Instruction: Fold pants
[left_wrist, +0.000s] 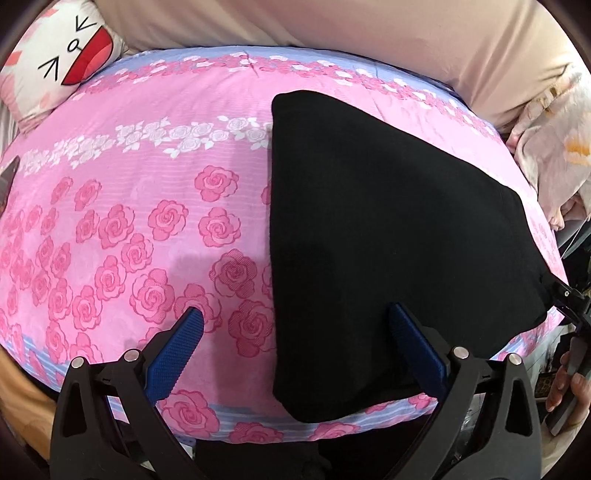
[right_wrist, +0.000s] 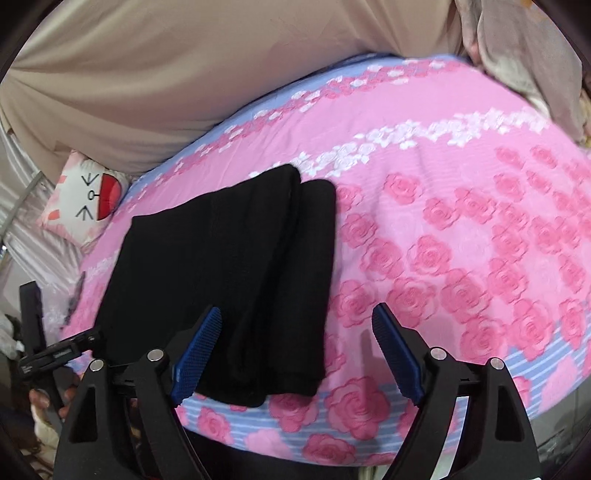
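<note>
A bed (left_wrist: 110, 229) covered in a pink sheet printed with roses fills both views, with a blue striped band along its near edge and a beige cover (left_wrist: 369, 33) bunched along the far side. On it lie the black pants (left_wrist: 388, 229), folded into a thick rectangular stack; from the right wrist view two layers show, one long edge lying over the other (right_wrist: 229, 266). The stack sits toward the near edge of the bed, its near end overhanging the blue border slightly.

The left gripper (left_wrist: 295, 332) hovers at the near edge with its blue fingers (left_wrist: 173, 354) spread wide apart, holding nothing; one finger is over bare sheet, the other over the near part of the pants. The right gripper (right_wrist: 297, 350) also has its fingers (right_wrist: 399, 358) wide apart and empty; the near right corner of the pants lies between them, closer to the left finger.

A cartoon-face pillow (left_wrist: 62, 62) rests at the far corner of the bed, beside the beige cover. A pale floral blanket (left_wrist: 554, 155) is heaped at the other end. No readable writing or brand shows on anything; a small label on the left gripper's body seen from the right wrist is too blurred to read.
</note>
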